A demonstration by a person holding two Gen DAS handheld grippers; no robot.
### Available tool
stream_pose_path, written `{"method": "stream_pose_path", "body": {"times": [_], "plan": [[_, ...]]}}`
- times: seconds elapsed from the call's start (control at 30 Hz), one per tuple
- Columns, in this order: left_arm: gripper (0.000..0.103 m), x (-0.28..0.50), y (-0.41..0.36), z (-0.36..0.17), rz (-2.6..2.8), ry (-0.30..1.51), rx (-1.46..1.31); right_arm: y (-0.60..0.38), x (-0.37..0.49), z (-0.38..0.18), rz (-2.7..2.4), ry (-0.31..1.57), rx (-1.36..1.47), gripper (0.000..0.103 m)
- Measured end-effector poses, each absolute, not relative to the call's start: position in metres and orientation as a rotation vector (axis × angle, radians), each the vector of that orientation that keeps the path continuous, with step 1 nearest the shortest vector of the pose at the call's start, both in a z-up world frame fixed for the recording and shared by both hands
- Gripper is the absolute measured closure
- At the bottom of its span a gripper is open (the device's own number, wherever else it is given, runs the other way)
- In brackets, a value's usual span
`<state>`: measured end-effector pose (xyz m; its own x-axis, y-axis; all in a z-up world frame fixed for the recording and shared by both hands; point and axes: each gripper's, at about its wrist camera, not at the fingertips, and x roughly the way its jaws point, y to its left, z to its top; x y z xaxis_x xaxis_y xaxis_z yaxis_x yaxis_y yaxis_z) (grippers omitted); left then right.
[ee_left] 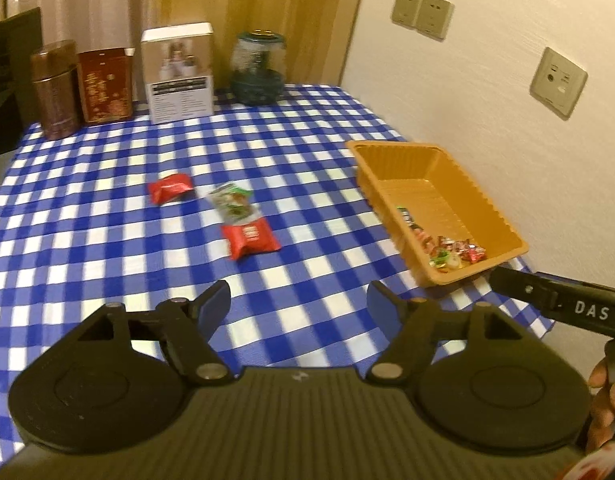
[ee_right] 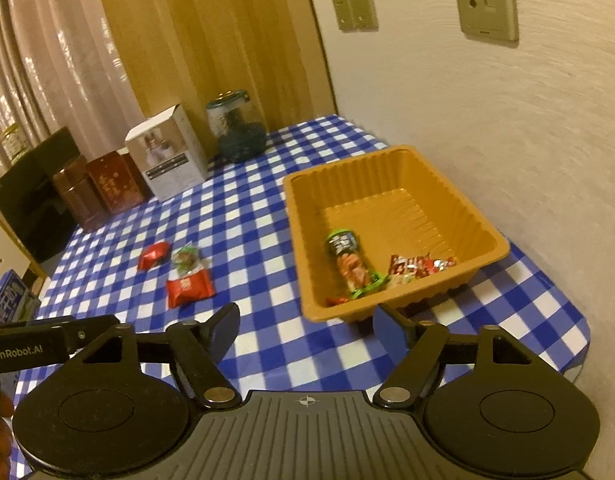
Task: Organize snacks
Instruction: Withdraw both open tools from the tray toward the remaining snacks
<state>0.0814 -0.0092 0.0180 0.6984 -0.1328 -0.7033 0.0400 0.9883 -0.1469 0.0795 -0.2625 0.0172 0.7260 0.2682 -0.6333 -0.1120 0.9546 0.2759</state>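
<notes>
An orange plastic tray (ee_left: 459,176) (ee_right: 387,168) stands at the table's right side, near the wall. Inside it lie a long green-and-orange snack packet (ee_right: 349,264) and several small wrapped candies (ee_left: 455,250) (ee_right: 421,266). On the checked cloth to its left lie a red packet (ee_left: 170,187) (ee_right: 153,255), a green-and-white packet (ee_left: 232,202) (ee_right: 185,258) and a second red packet (ee_left: 249,238) (ee_right: 188,288). My left gripper (ee_left: 298,304) is open and empty, over the cloth short of the packets. My right gripper (ee_right: 305,326) is open and empty, just before the tray's near wall.
At the table's back stand a brown tin (ee_left: 54,88), a red tin (ee_left: 105,84), a white box (ee_left: 179,72) and a dark glass jar (ee_left: 258,68). The wall with sockets (ee_left: 557,82) runs close along the right. The table's near right corner (ee_right: 575,344) is rounded.
</notes>
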Motion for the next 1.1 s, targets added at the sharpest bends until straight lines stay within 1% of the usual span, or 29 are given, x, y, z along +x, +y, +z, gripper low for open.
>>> {"method": "stream_pose_path", "body": {"times": [0.13,0.47,1.1], "plan": [[0.026,0.07,0.009,0.017,-0.059,0.791,-0.126,-0.252,0.073,0.016,0.228,0.74,0.218,0.027],[0.025,0.058,0.042,0.016,0.003,0.796,-0.152,-0.228,0.068,0.013,0.27,0.756,0.198,0.027],[0.023,0.067,0.061,0.005,0.024,0.802,-0.159,-0.203,0.079,0.005,0.313,0.768,0.164,0.026]]}}
